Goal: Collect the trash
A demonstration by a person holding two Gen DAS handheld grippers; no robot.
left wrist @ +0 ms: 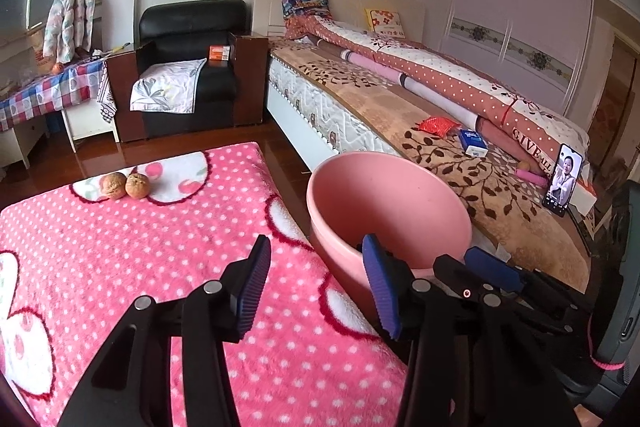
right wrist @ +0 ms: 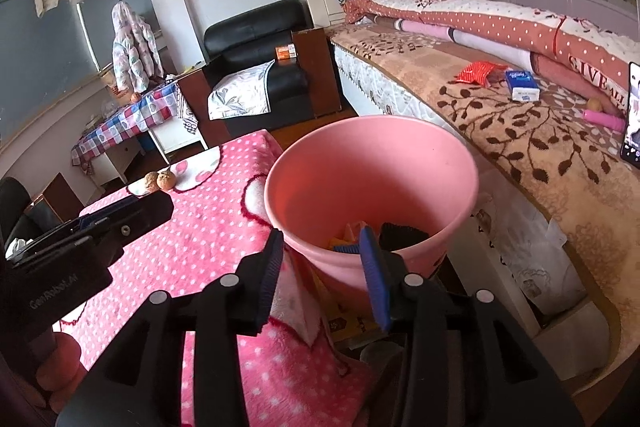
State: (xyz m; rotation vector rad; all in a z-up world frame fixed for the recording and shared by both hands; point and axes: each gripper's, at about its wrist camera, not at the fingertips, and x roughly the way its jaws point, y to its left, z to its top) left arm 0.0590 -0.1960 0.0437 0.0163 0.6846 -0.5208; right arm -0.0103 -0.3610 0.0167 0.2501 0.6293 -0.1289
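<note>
A pink bin stands on the floor between the pink dotted tabletop and the bed. Yellow, blue and black scraps lie at its bottom. Two walnuts sit at the tabletop's far edge. My left gripper is open and empty over the table's right edge, its right finger at the bin's rim. My right gripper is open and empty, just before the bin's near rim. The right gripper also shows in the left wrist view, and the left gripper in the right wrist view.
The bed runs along the right, with a red packet, a blue tissue pack, a pink tube and a propped phone. A black armchair and a checkered table stand behind.
</note>
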